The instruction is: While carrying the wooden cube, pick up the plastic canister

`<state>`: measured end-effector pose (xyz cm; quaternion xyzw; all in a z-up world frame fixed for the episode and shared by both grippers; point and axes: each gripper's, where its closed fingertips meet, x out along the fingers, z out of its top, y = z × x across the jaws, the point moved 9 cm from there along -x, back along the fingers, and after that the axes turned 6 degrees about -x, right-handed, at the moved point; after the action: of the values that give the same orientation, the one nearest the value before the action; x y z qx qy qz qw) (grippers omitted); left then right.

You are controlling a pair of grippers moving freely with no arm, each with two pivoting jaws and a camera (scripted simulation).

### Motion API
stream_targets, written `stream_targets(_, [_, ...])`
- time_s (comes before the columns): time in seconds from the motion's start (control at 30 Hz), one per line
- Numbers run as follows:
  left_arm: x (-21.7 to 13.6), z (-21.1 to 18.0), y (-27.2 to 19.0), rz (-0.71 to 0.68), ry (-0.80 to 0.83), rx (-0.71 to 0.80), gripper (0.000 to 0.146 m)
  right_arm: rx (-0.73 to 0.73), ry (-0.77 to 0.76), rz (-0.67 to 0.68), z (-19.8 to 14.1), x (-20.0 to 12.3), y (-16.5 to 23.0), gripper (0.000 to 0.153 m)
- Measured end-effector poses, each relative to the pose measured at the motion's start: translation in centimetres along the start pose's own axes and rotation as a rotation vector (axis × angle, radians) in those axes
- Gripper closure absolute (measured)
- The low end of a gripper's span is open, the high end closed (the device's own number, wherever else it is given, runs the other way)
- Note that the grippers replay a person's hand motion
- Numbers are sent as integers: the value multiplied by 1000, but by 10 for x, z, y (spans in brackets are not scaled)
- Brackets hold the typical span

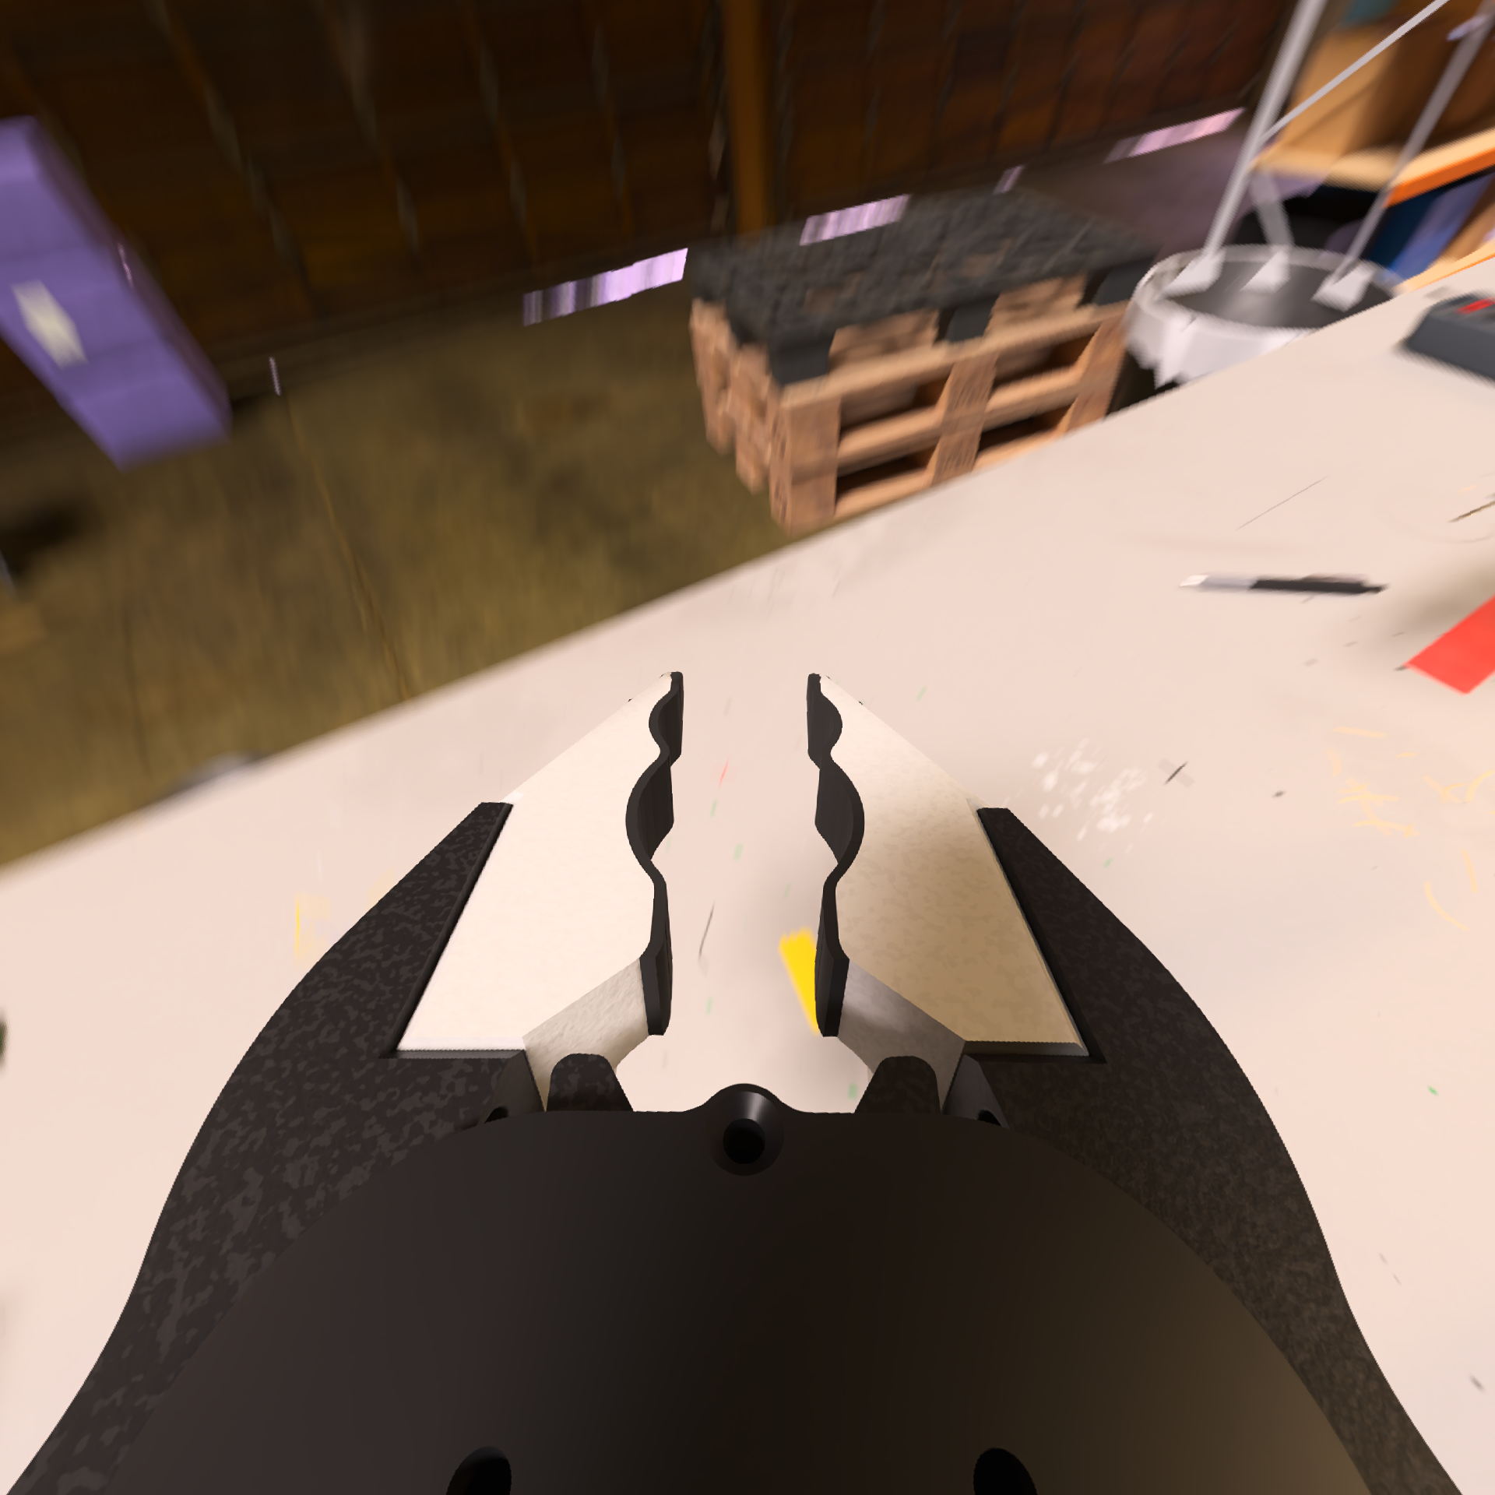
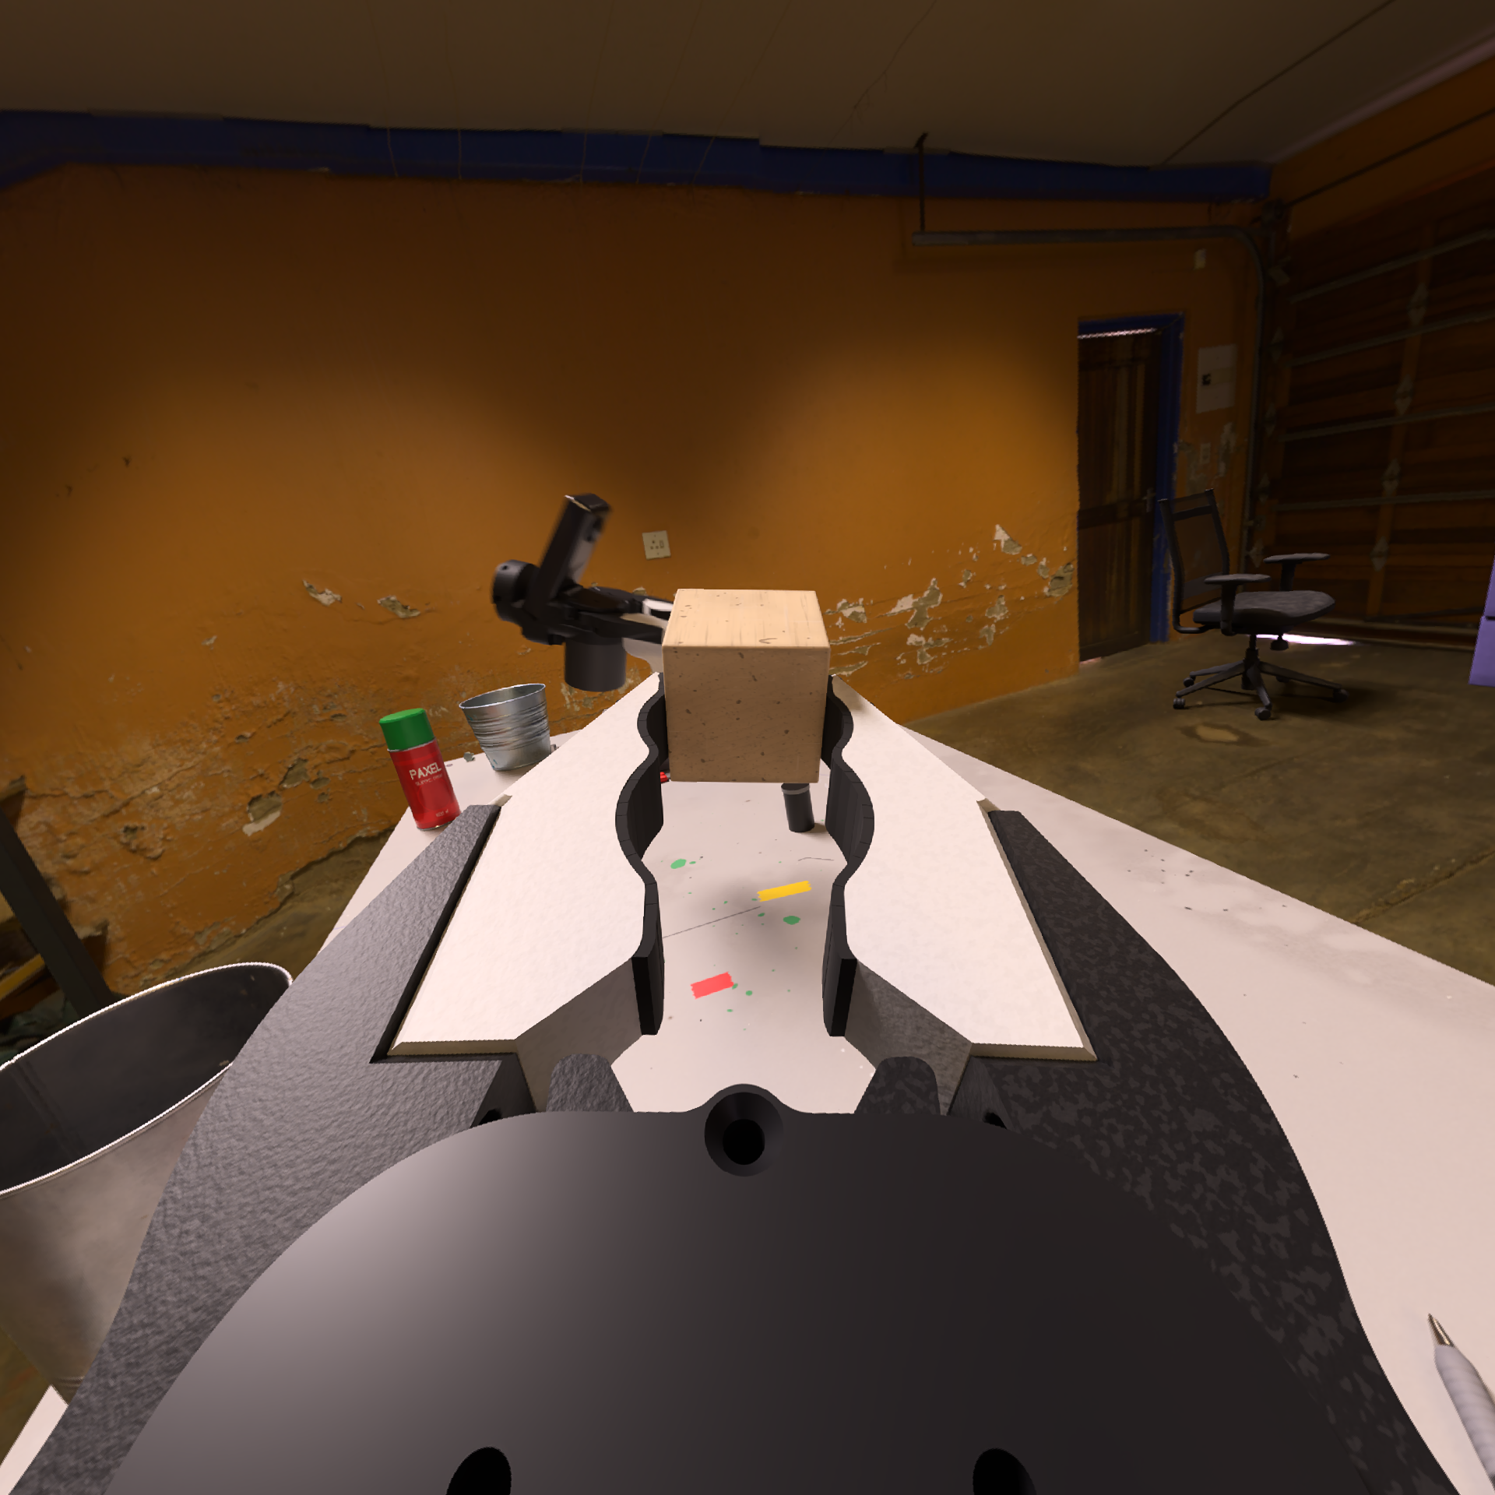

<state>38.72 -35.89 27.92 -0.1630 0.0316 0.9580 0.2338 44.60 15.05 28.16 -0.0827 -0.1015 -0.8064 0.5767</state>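
While clamped at the fingertips of the right hand-held gripper (image 2: 746,712), wooden cube (image 2: 745,686) held clear above the white bench (image 2: 1213,1011); small dark plastic canister (image 2: 798,806) upright on the bench just beyond and below the cube, partly hidden by it. Left hand-held gripper (image 1: 745,688) empty, fingers apart, over bare bench near its edge, also visible in the right wrist view behind the cube. Off to the left: red spray can with green cap (image 2: 418,767) and small metal bucket (image 2: 507,725), near each other.
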Motion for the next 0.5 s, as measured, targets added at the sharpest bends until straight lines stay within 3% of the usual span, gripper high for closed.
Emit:
stream_targets(0.13, [38,-42,70,-6,419,-353,113,13,35,-28,-4,3,-4,116])
stream_targets(0.23, [62,-68,94,-63,559,-600,116,0,84,-55,-9,6,-6,116])
stream_targets(0.33, [76,-77,102,59,655,-612,115,19,89,-50,-12,6,-8,116])
stream_targets(0.43, [87,-78,104,220,775,-577,98,37,74,-45,-14,4,-10,116])
stream_targets(0.5, [94,-80,104,272,821,-593,94,47,69,-45,-14,2,-11,116])
